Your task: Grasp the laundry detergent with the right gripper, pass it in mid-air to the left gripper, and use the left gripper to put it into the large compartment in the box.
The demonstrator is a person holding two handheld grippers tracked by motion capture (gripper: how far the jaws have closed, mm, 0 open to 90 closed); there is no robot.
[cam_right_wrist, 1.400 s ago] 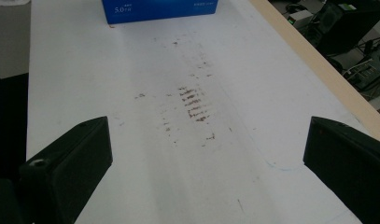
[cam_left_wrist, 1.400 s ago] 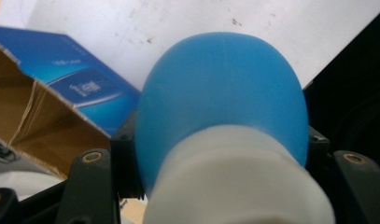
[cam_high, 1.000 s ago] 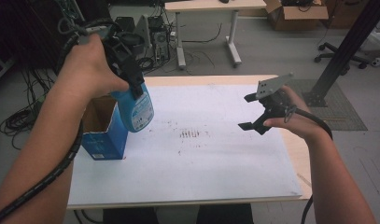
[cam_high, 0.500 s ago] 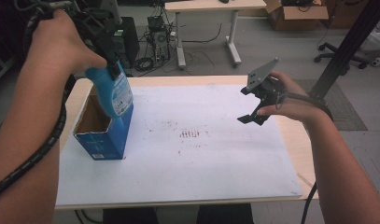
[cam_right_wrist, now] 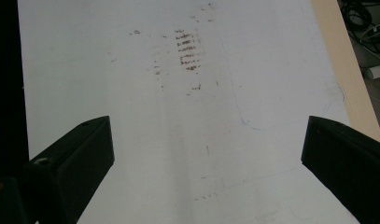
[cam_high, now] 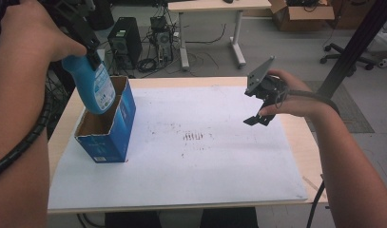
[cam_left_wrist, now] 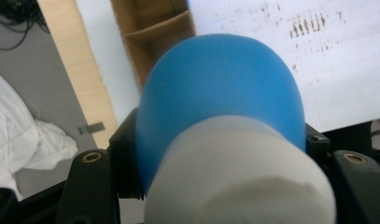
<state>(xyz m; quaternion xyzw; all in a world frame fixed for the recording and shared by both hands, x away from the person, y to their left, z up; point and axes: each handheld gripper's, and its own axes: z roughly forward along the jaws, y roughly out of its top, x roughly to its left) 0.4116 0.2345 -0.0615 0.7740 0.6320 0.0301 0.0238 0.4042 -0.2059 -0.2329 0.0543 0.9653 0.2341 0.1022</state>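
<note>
Since a second ago my left hand-held gripper (cam_high: 89, 47) has carried the blue bottle (cam_high: 93, 88) up and toward the far left, so its base now hangs over the open top of the blue carton (cam_high: 117, 128), which stands upright on the white sheet (cam_high: 205, 161) at the left of the bench (cam_high: 310, 156). I have that gripper clamped on the bottle just under its white cap (cam_left_wrist: 239, 182), jaws pressing either side of the neck. My right hand-held gripper (cam_high: 260, 102) hovers above the right part of the sheet, little changed, its jaws spread wide with nothing between them, near a patch of brown smudges (cam_right_wrist: 187, 49).
</note>
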